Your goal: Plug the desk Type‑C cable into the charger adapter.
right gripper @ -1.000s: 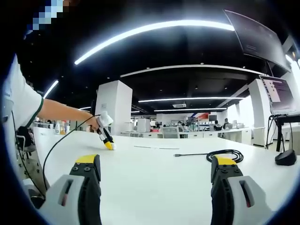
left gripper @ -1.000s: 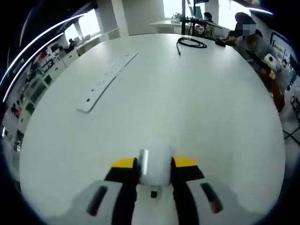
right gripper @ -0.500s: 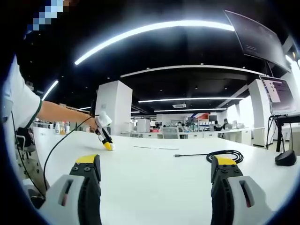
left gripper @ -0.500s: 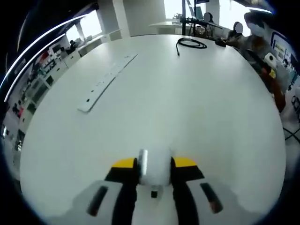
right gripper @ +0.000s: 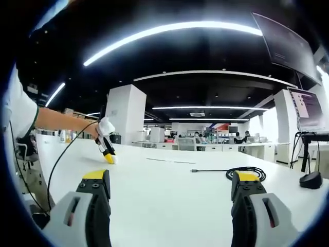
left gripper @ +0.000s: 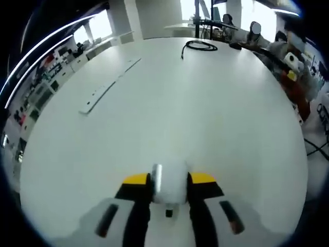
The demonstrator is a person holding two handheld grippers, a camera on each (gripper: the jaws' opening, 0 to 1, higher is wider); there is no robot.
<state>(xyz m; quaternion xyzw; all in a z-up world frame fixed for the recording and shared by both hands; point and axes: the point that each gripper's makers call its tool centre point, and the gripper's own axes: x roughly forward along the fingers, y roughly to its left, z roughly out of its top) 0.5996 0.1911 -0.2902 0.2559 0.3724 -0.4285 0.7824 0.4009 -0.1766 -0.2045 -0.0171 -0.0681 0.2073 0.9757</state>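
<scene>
Your white table (left gripper: 205,113) spreads wide under both grippers. Taking the coiled Type-C cable (left gripper: 198,46) as the landmark: it lies at the table's far edge in the left gripper view, and a long white power strip (left gripper: 108,87) lies well apart from it, off to its left. Your left gripper (left gripper: 169,180) has its fingers pinching the white charger adapter (left gripper: 168,184), held low over the table, far on the near side of the cable. Your right gripper (right gripper: 172,185) has its fingers spread wide with nothing between them; the cable (right gripper: 241,172) sits beyond its right finger, its plug end probably pointing left.
</scene>
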